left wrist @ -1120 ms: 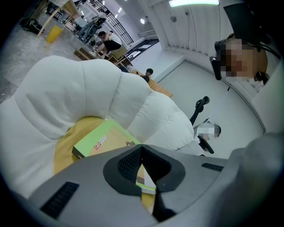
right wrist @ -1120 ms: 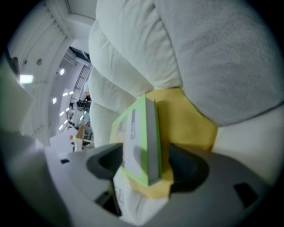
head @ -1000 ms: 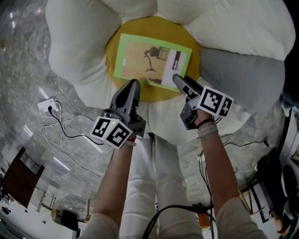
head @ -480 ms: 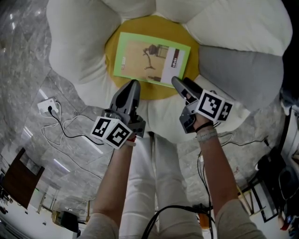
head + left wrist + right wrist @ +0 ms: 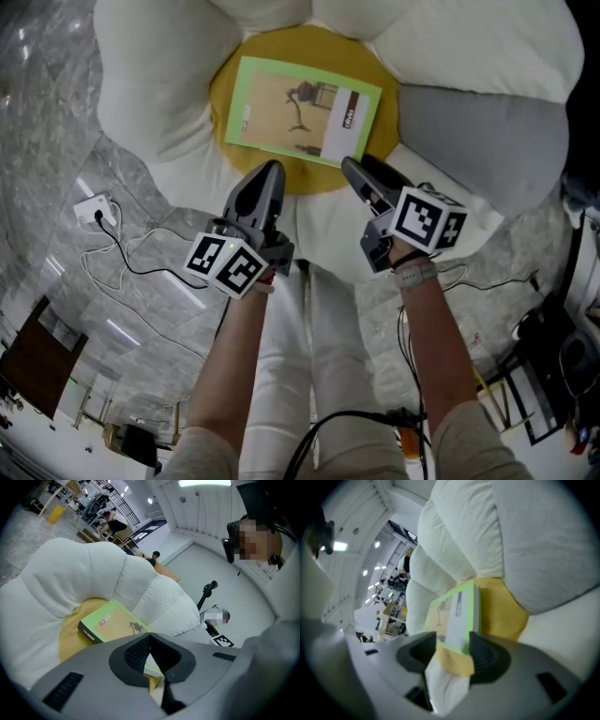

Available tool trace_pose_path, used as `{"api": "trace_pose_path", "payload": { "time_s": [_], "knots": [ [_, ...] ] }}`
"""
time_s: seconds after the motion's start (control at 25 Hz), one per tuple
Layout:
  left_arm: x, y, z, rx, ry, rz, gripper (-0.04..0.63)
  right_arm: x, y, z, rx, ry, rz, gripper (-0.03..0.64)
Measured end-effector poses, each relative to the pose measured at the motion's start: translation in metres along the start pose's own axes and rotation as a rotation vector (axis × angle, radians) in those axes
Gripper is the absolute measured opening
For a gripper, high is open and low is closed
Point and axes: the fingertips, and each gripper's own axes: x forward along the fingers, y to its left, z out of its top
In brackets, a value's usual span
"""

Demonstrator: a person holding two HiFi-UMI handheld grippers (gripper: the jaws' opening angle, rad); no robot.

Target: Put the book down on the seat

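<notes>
a: on the yellow seat the book lies flat. left gripper is pinched together, empty.
b: right gripper, jaws apart though just narrowing, presses nothing. nipping the book's near corner could drag it off.
</notes>
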Motion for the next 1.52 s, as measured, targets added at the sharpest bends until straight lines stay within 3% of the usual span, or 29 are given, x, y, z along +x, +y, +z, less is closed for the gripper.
{"api": "trace_pose_path", "payload": {
  "time_s": [0.16, 0.48, 1.52],
  "knots": [
    [-0.003, 0.001, 0.001, 0.002, 0.000, 0.001, 0.023, -0.003, 0.002, 0.000, 0.006, -0.010, -0.013, 0.164],
    [-0.006, -0.003, 0.012, 0.008, -0.011, 0.002, 0.023, -0.005, 0.019, 0.006, -0.021, -0.013, 0.001, 0.084],
    [-0.014, -0.049, 0.062, 0.061, 0.003, -0.025, 0.023, -0.043, 0.111, 0.033, -0.161, -0.002, 0.117, 0.015]
  ]
}}
